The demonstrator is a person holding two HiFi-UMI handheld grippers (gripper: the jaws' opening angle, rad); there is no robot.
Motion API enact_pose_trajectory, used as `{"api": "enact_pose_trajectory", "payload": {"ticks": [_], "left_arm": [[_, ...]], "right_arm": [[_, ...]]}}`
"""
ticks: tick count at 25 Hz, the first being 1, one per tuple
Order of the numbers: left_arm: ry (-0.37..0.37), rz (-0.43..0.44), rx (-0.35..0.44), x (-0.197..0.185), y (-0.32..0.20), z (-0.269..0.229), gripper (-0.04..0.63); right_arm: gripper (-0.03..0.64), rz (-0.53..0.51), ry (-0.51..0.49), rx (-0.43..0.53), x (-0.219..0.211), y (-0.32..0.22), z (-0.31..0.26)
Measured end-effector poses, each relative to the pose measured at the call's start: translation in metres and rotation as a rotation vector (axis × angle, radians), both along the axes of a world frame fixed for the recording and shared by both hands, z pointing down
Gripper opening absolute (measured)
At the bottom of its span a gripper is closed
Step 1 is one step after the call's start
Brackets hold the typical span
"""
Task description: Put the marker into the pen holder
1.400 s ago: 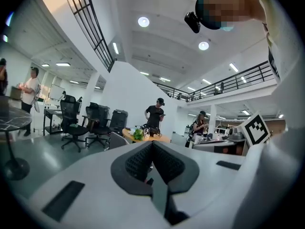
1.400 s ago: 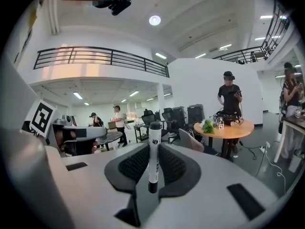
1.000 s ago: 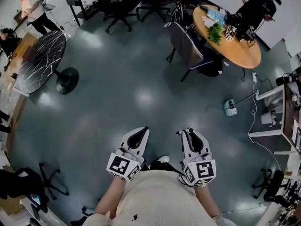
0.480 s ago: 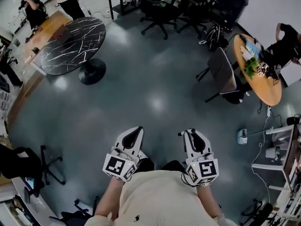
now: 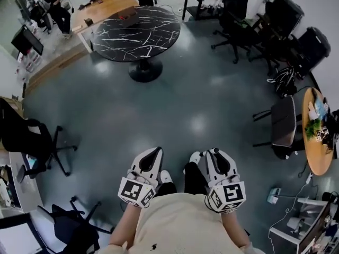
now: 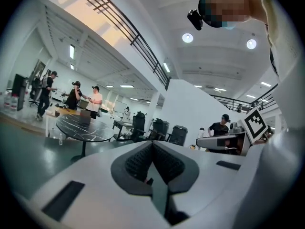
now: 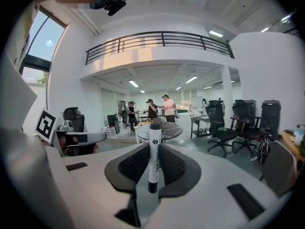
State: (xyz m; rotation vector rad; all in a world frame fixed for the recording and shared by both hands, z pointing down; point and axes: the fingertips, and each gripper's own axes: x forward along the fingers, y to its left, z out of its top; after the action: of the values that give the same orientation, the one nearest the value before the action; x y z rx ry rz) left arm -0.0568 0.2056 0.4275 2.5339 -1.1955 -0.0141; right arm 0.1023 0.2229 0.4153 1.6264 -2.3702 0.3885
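A white marker point(image 7: 154, 152) with a black cap stands upright between the dark pads of my right gripper point(image 7: 153, 168), which is shut on it. In the head view the right gripper point(image 5: 212, 151) is held low in front of the person's body, and the marker is hard to make out there. My left gripper point(image 5: 158, 150) is beside it, about a hand's width to the left. Its jaws are shut with nothing between them, as the left gripper view point(image 6: 152, 151) shows. No pen holder appears in any view.
A round black marble table point(image 5: 136, 33) stands ahead across the grey floor point(image 5: 175, 99). Black office chairs point(image 5: 241, 15) cluster at the upper right. An oval wooden table point(image 5: 315, 142) is at the right edge, another chair point(image 5: 26, 136) at the left. People stand by a far desk point(image 5: 100, 4).
The head view has swung round: the black table has moved from the left edge to the top centre, the wooden table to the right edge. Both grippers stay in front of the body.
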Motion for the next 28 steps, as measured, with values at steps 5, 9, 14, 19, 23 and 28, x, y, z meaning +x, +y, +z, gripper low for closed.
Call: {"api": "enact_pose_trajectory", "payload": {"ticks": [5, 9, 14, 19, 23, 28], "left_arm": [[-0.016, -0.139, -0.031, -0.027, -0.029, 0.009, 0.008], [-0.040, -0.235, -0.041, -0.034, -0.066, 0.008, 0.008], [-0.065, -0.321, -0.041, -0.024, -0.120, 0.004, 0.008], [-0.050, -0.401, -0.017, -0.001, -0.172, -0.015, 0.008], [-0.058, -0.440, 0.000, 0.012, -0.200, -0.023, 0.008], [-0.070, -0.462, -0.007, 0.016, -0.225, -0.021, 0.008]], "right_arm": [[0.080, -0.126, 0.007, -0.012, -0.027, -0.050, 0.010], [0.080, -0.227, 0.004, -0.012, -0.039, -0.105, 0.016], [0.080, -0.320, -0.032, -0.012, -0.039, -0.171, 0.016], [0.080, -0.392, -0.039, 0.006, -0.019, -0.225, 0.005], [0.080, -0.409, -0.099, -0.020, -0.007, -0.260, 0.006], [0.080, -0.427, -0.106, -0.041, 0.000, -0.291, 0.011]]}}
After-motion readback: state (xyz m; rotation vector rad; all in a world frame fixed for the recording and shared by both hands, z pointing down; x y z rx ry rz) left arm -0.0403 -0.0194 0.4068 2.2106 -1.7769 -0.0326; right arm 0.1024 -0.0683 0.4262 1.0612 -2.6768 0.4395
